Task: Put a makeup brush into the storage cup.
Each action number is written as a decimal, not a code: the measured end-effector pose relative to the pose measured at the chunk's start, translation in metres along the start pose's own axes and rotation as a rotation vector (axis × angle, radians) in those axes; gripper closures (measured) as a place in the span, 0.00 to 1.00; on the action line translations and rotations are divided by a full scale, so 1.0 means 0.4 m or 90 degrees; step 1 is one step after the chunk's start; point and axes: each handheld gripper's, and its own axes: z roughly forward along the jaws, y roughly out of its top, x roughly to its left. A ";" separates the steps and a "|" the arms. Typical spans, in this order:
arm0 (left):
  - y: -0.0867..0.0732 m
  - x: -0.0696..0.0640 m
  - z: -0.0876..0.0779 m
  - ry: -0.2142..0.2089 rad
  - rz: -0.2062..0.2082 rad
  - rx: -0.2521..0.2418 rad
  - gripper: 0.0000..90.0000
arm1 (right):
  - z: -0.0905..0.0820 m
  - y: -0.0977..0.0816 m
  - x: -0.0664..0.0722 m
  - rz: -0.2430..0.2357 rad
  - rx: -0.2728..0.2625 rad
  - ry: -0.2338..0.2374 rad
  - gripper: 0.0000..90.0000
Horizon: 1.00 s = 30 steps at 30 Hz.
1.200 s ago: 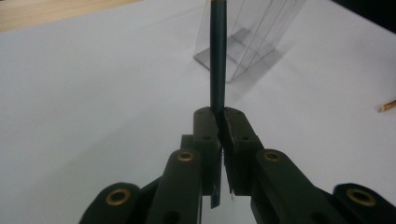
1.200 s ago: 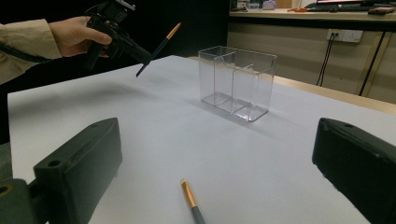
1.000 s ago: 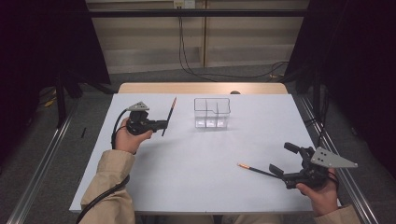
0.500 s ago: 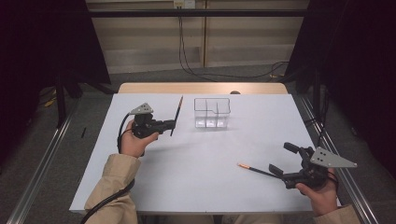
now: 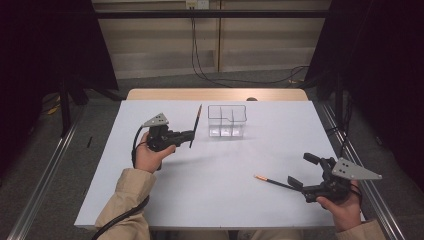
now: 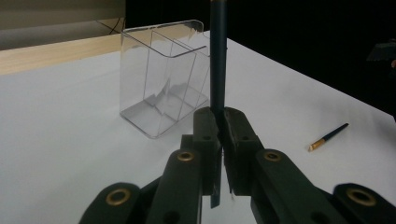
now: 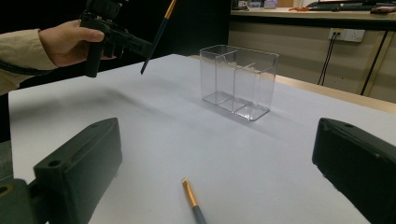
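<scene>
My left gripper [image 5: 188, 135] is shut on a dark pencil [image 5: 195, 125] with a gold end, held upright above the table just left of a clear divided box [image 5: 227, 121]. In the left gripper view the pads [image 6: 208, 125] pinch the pencil [image 6: 217, 60] near its lower end, and the box [image 6: 163, 79] stands close behind it. A second pencil [image 5: 272, 182] lies flat at the front right. My right gripper [image 5: 303, 169] stands wide open just right of that pencil, whose gold end [image 7: 189, 191] lies on the table ahead between the two fingers [image 7: 77, 172].
The white table [image 5: 220, 200] has a wooden strip along its far edge. The box [image 7: 238, 81] has several compartments with nothing in them. Dark curtains flank the table, metal rails run down both sides, and cables hang on the wall behind.
My left gripper has carried the held pencil to the right, closer to the clear box. The right gripper and the pencil on the table have stayed put.
</scene>
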 end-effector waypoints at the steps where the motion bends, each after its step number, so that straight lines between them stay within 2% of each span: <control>1: -0.001 -0.003 0.002 -0.002 -0.001 -0.005 0.94 | 0.000 0.000 0.000 -0.001 0.000 0.000 0.01; 8: 0.001 -0.025 0.019 -0.017 0.016 0.004 0.94 | 0.002 0.000 0.001 -0.002 0.000 0.000 0.01; 18: 0.000 -0.058 0.050 -0.055 0.019 0.003 0.94 | 0.003 -0.001 0.002 -0.002 0.002 0.002 0.01; 28: 0.006 -0.101 0.075 -0.082 0.042 0.009 0.94 | 0.004 -0.001 0.002 -0.002 0.002 0.003 0.01; 30: 0.006 -0.109 0.080 -0.089 0.040 0.009 0.94 | 0.004 -0.001 0.002 -0.002 0.002 0.003 0.01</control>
